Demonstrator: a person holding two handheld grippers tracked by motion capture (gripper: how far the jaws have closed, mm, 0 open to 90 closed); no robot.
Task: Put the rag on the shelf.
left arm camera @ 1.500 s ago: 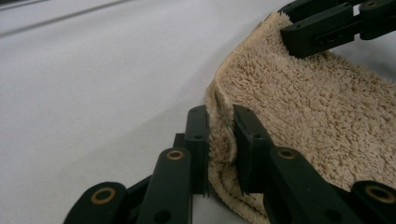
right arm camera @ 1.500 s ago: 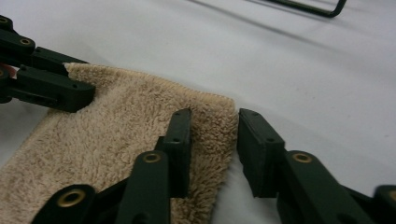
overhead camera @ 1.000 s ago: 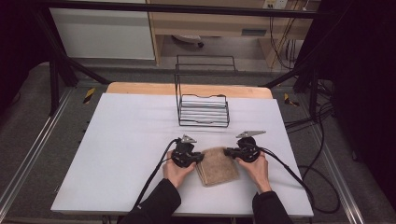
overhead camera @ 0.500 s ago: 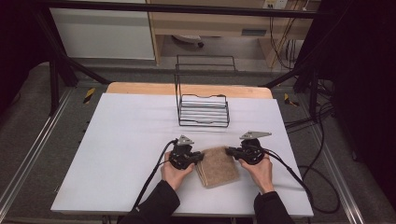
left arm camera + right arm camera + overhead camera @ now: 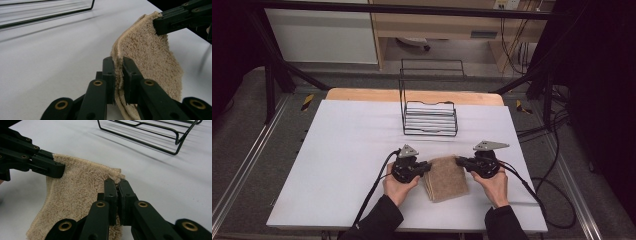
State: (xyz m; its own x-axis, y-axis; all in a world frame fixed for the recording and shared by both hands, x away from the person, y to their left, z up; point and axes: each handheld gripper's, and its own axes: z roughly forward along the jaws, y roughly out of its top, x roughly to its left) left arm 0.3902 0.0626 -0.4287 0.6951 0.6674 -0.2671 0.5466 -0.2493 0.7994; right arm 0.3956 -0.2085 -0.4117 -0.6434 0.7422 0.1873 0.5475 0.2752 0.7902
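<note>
A folded beige towel (image 5: 446, 177) hangs between the two grippers near the table's front edge. My left gripper (image 5: 428, 167) is shut on the towel's left top corner; in the left gripper view its jaws pinch the folded edge of the towel (image 5: 147, 57). My right gripper (image 5: 458, 161) is shut on the right top corner; in the right gripper view its jaws clamp the towel (image 5: 75, 195) at its hem. The towel's upper edge is held a little off the white table (image 5: 347, 145), while its lower part droops toward the surface.
A black wire rack (image 5: 429, 117) stands at the middle back of the table, beyond the grippers. Cables trail from both grippers toward the front edge. A wooden strip (image 5: 362, 94) borders the table's far side.
Both grippers have risen slightly and drifted a little away from the person with the towel held between them. The grip on each corner is unchanged.
</note>
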